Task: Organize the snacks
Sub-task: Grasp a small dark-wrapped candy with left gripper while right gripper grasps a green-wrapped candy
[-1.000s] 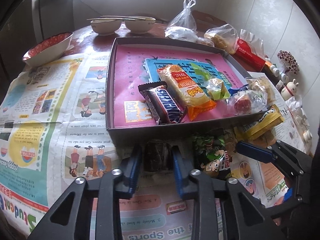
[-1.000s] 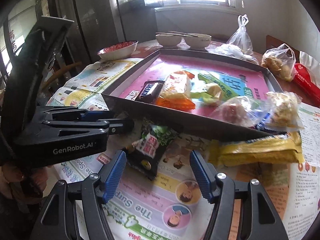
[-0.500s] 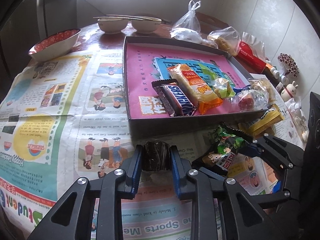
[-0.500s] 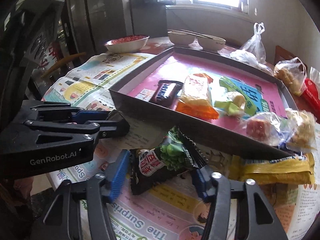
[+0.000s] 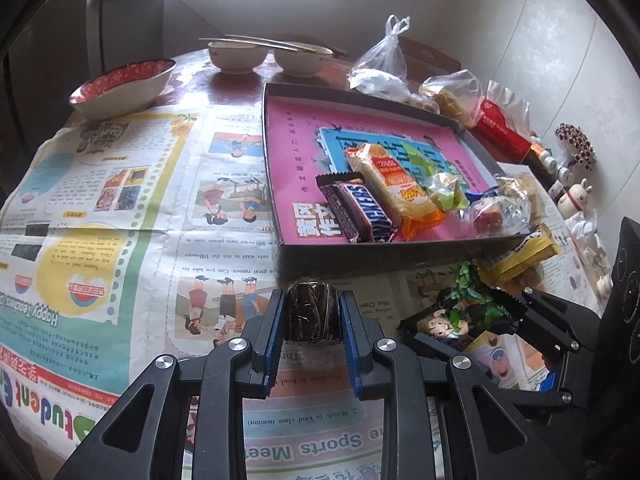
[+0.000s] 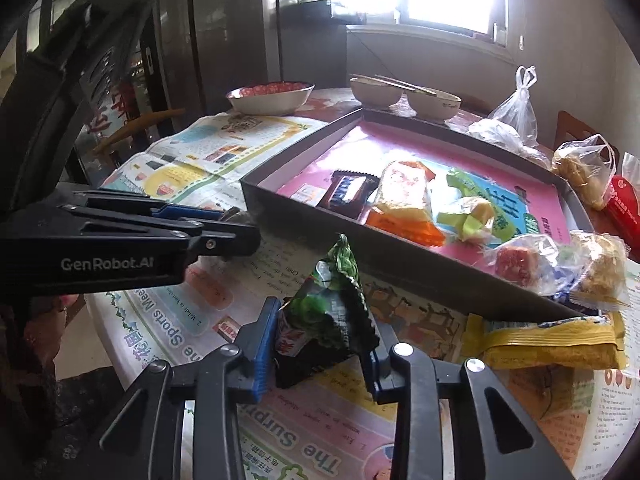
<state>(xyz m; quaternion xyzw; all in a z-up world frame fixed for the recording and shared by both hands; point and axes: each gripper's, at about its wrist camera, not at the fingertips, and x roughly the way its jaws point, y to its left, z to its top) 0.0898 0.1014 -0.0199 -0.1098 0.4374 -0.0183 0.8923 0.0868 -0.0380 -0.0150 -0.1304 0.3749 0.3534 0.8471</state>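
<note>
Right wrist view shows the right gripper [image 6: 320, 344], jaws just closing, pinching the green snack packet [image 6: 324, 316] upright, with the tray [image 6: 420, 276] just beyond; the left gripper [image 5: 312, 320] clamps a dark wrapped sweet [image 5: 312, 312].

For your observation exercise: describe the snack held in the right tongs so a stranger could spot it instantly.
Start at the dark box lined in pink; the newspaper lies in front of it. There the right tongs, just closed, pinch a black packet printed with green peas, unlike the yellow wrapper beside it.
</note>
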